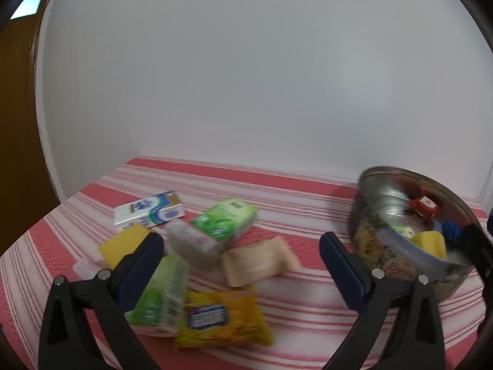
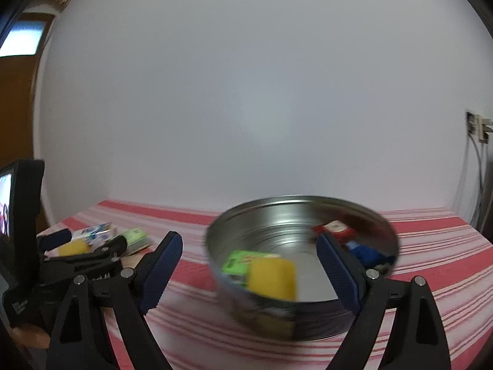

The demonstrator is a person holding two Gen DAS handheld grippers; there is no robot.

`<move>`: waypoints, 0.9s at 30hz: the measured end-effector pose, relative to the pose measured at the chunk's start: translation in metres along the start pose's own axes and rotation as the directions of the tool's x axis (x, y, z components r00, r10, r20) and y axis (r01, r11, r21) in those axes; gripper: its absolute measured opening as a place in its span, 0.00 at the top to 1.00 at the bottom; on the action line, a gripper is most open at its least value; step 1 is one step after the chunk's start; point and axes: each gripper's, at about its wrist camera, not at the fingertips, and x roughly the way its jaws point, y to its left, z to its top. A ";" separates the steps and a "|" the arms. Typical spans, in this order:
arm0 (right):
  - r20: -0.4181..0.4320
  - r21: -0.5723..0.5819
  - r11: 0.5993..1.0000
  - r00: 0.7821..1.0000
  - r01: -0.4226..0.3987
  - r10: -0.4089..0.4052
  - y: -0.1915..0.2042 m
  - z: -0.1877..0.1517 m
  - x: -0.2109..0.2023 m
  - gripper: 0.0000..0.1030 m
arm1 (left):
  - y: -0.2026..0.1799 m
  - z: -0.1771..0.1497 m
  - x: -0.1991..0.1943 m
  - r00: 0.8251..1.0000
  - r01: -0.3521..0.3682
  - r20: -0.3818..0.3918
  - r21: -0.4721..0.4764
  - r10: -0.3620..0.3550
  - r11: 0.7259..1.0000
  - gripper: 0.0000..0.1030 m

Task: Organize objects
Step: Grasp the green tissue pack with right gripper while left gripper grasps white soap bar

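A round metal tin stands on the striped cloth and holds a yellow block, a green box, a red-and-white item and a blue item. My right gripper is open and empty, just in front of the tin. My left gripper is open and empty above a pile: two green boxes, a beige packet, a yellow packet, a yellow block and a blue-white box. The tin also shows in the left wrist view.
The red-and-white striped cloth covers the table up to a white wall. A wooden door stands at the far left. A wall socket with cables is at the right. The left gripper's body shows in the right wrist view.
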 end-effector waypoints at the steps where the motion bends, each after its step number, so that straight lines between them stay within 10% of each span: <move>1: -0.010 -0.008 1.000 1.000 -0.017 0.017 0.008 -0.001 0.002 0.12 | 0.009 0.000 0.000 1.000 -0.009 -0.005 -0.013 0.009 1.000 0.01; 14: -0.156 0.007 0.976 0.964 -0.217 0.216 0.080 -0.008 0.029 0.12 | 0.149 -0.012 -0.001 0.968 -0.246 -0.088 -0.147 0.235 0.958 0.01; 21: -0.269 0.043 0.919 0.881 -0.392 0.388 0.126 -0.016 0.046 0.12 | 0.221 -0.024 -0.011 0.940 -0.338 -0.153 -0.284 0.306 0.897 0.01; 27: -0.374 -0.020 0.891 0.829 -0.454 0.415 0.183 -0.023 0.067 0.12 | 0.226 -0.026 -0.017 0.940 -0.337 -0.140 -0.252 0.310 0.907 0.01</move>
